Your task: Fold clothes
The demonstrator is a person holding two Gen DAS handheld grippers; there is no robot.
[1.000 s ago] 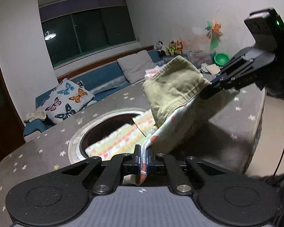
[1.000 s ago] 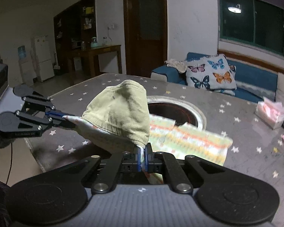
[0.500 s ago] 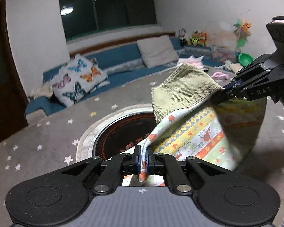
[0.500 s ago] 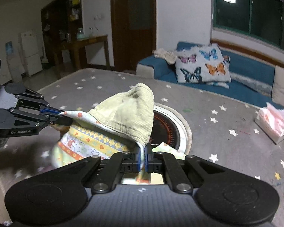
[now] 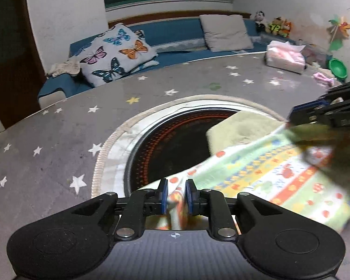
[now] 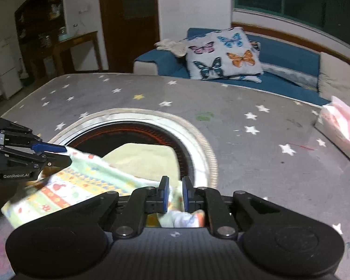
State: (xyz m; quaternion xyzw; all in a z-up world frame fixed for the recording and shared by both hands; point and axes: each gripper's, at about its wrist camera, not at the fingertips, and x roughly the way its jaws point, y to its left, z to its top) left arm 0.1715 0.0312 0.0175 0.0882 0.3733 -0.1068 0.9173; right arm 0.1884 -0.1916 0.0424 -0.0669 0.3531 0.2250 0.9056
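A small garment [image 5: 280, 177], with a colourful printed side and a pale green side [image 5: 240, 126], lies low on the grey star-patterned table [image 5: 58, 140], overlapping the near edge of the round black inset [image 5: 175, 140]. My left gripper [image 5: 176, 194] is open, and a bunched corner of the cloth sits loosely between its blue pads. My right gripper [image 6: 175, 191] is open too, with another corner of the garment [image 6: 65, 186] in its gap. Each gripper shows in the other's view: the right gripper [image 5: 291, 116] and the left gripper [image 6: 63, 155] both sit at the cloth's edge.
A pink tissue box [image 5: 284, 58] stands on the table's far right, with a green bowl [image 5: 337, 67] and a pink scrap [image 5: 323, 78] near it. A butterfly cushion [image 6: 221, 53] lies on the blue sofa behind. Bare tabletop [image 6: 256, 163] spreads around the inset.
The garment, held up and stretched between both shut grippers, has been swung forward and lowered onto the table over the inset. Both pairs of fingers have parted around the cloth.
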